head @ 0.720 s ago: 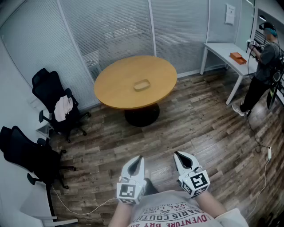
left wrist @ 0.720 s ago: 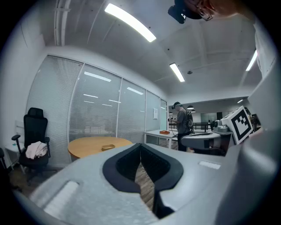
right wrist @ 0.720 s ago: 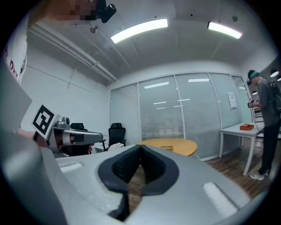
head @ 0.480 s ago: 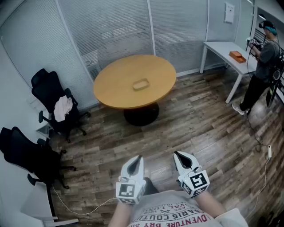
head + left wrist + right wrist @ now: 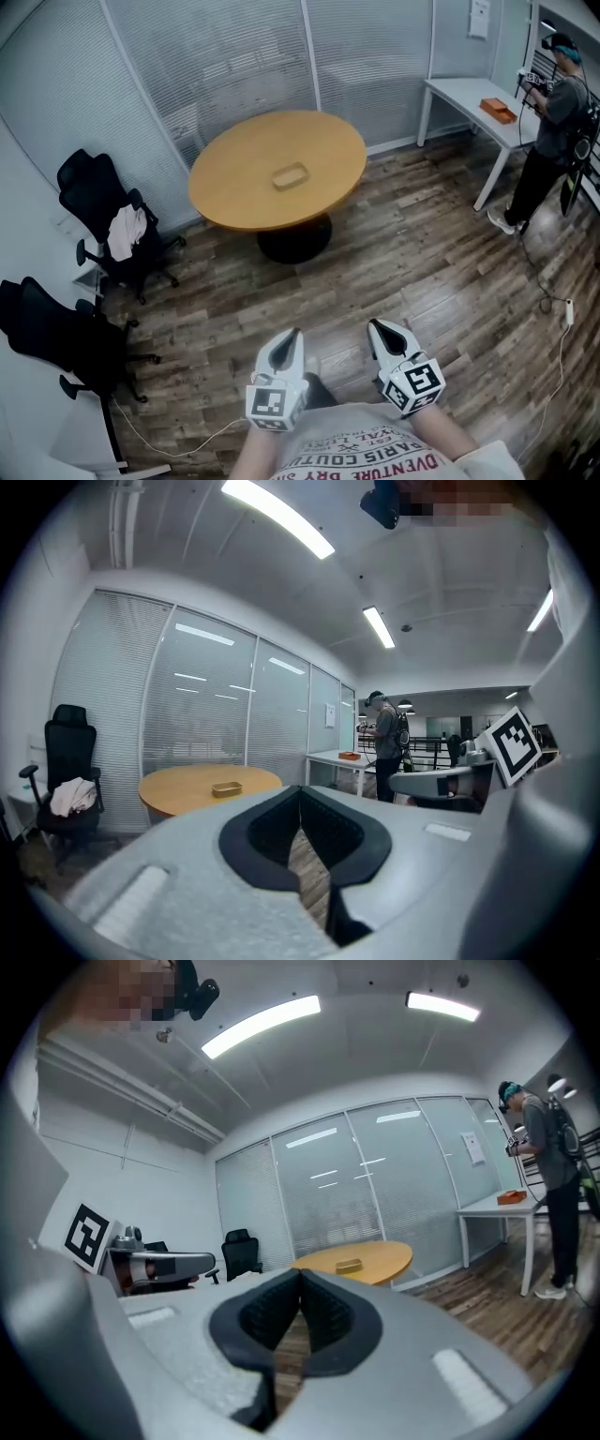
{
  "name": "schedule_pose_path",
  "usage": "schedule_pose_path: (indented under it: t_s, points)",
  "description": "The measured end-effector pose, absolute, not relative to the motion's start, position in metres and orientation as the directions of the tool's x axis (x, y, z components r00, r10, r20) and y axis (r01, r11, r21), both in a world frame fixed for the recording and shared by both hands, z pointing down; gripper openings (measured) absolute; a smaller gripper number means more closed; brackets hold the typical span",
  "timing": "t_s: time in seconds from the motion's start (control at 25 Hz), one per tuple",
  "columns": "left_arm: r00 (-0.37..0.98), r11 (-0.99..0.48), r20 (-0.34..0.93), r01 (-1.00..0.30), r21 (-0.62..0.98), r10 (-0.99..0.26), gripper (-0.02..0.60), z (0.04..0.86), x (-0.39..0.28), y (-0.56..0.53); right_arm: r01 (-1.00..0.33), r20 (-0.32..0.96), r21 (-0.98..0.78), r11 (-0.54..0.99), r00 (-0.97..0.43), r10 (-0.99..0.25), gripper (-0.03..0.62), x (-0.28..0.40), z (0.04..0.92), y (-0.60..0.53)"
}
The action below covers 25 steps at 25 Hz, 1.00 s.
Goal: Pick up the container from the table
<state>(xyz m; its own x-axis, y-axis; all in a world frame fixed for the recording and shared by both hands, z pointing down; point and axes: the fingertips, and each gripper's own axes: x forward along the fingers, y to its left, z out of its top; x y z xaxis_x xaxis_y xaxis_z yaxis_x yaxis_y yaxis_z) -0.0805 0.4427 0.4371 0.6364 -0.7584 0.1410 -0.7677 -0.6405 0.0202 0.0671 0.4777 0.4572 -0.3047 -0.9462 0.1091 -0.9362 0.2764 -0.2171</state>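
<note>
Drifting a little left in the head view since half a second ago, the round wooden table and the whole room have shifted, while both grippers keep their spot low in the picture. Dark plank floor fills the space between the person's shirt and the table. A white desk stands at the far right with another person at it. Two black office chairs line the left wall, the farther one with a pale cloth draped over it. The left gripper is held over the floor, jaws together at the tips with nothing between them. The right gripper sits just beside it, likewise closed and empty. The small tan container rests near the middle of the tabletop, well apart from both grippers. An orange item lies on the desk.
</note>
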Motion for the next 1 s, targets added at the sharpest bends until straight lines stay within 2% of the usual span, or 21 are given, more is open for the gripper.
schedule_pose_path:
  t_s: [0.24, 0.64, 1.0]
  points:
    - [0.649, -0.642, 0.146, -0.760, 0.098, -0.746, 0.008, 0.436, -0.082, 0.406, -0.939, 0.137, -0.231, 0.255, -0.290, -0.947, 0.002, 0.068, 0.464, 0.443]
    - [0.681, -0.678, 0.147, -0.731, 0.080, -0.717, 0.008, 0.433, -0.095, 0.285, -0.957, 0.178, -0.220, 0.190, -0.231, -0.957, 0.002, 0.058, 0.462, 0.331]
    - [0.718, -0.715, 0.123, -0.695, 0.078, -0.685, 0.008, 0.423, -0.134, 0.156, -0.968, 0.176, -0.196, 0.160, -0.195, -0.965, 0.002, 0.021, 0.454, 0.207]
